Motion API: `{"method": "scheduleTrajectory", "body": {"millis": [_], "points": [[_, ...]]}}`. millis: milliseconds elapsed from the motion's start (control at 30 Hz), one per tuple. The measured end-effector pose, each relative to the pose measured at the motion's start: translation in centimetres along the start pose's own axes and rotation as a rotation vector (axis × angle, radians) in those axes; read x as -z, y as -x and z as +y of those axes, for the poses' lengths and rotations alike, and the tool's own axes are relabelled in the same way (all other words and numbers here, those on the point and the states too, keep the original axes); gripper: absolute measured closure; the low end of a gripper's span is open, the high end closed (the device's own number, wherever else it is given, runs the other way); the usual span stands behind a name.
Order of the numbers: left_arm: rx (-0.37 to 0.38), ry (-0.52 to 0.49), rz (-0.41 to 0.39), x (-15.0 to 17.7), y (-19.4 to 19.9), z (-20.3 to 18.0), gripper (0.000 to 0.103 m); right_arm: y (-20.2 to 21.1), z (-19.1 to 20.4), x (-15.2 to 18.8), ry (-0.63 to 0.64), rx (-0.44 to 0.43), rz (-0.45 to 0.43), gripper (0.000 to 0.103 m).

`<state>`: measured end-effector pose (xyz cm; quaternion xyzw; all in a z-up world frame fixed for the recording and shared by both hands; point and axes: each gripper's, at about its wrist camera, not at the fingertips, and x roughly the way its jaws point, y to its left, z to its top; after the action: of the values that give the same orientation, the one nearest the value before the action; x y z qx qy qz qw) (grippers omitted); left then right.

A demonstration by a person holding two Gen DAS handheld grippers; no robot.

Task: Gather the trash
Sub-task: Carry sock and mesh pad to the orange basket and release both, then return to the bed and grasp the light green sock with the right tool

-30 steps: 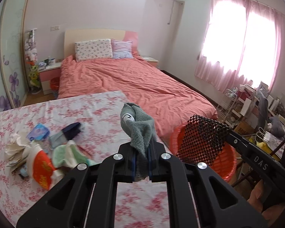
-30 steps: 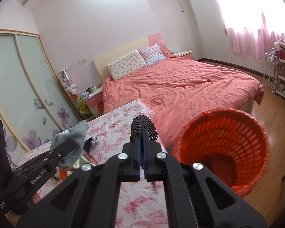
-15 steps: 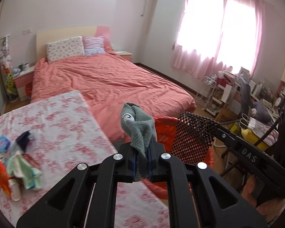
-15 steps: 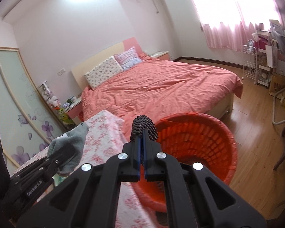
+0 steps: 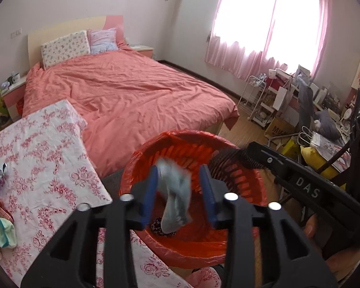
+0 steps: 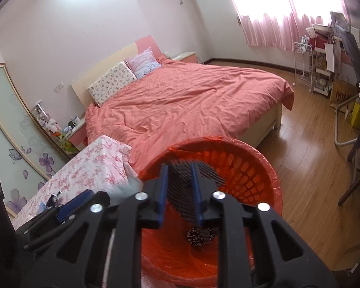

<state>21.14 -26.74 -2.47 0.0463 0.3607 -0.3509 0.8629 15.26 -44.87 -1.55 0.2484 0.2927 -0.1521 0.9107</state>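
A bedroom seen from two hand-held grippers, both poised over an orange waste basket (image 5: 228,254) lined with an orange bag. In the left wrist view, the left gripper (image 5: 179,187) fills the lower frame at six o'clock, its blue-padded fingers (image 5: 149,193) spread apart; a grey cloth (image 5: 176,199), blurred, hangs loose between them without touching either pad, above the basket's opening. On the basket floor lies a small dark speckled bundle (image 5: 159,228). At three o'clock in the same view the right gripper (image 5: 230,158) reaches in over the rim. In the right wrist view, the right gripper's fingers are also apart, and a piece of black mesh (image 6: 183,192) sits between them, touching or very near the pads; whether it is loose I cannot tell. At nine o'clock from the basket is a table with a pink floral cloth (image 5: 43,158), with bits of cloth and wrappers (image 5: 0,228) at its near left edge. Beyond, at twelve o'clock, stands a bed with a salmon cover (image 5: 122,91) and two pillows (image 5: 66,48). At two o'clock, pink curtains (image 5: 271,31) glow over a bright window.
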Motion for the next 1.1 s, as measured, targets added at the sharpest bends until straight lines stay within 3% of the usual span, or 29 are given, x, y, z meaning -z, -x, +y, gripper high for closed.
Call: {"method": "scheduleTrajectory", "body": {"millis": [233,600,800,1100], "points": [[-0.048,0.04,0.015,0.4,0.7,1.4,0.065,-0.2,-0.2,0.5,-0.009,0.012,0.001,0.075],[-0.196,0.106,-0.034,2.5,5.8,6.7,0.05,1.9,3.9,1.3,0.062,-0.014,-0.027,0.06],[-0.32,0.182,-0.075,5.1,10.7,12.4,0.041,1.8,8.4,3.1,0.138,-0.062,0.003,0.06],[-0.515,0.329,-0.081,10.6,16.5,21.4,0.033,-1.5,18.5,9.2,0.28,-0.188,0.12,0.056]]}}
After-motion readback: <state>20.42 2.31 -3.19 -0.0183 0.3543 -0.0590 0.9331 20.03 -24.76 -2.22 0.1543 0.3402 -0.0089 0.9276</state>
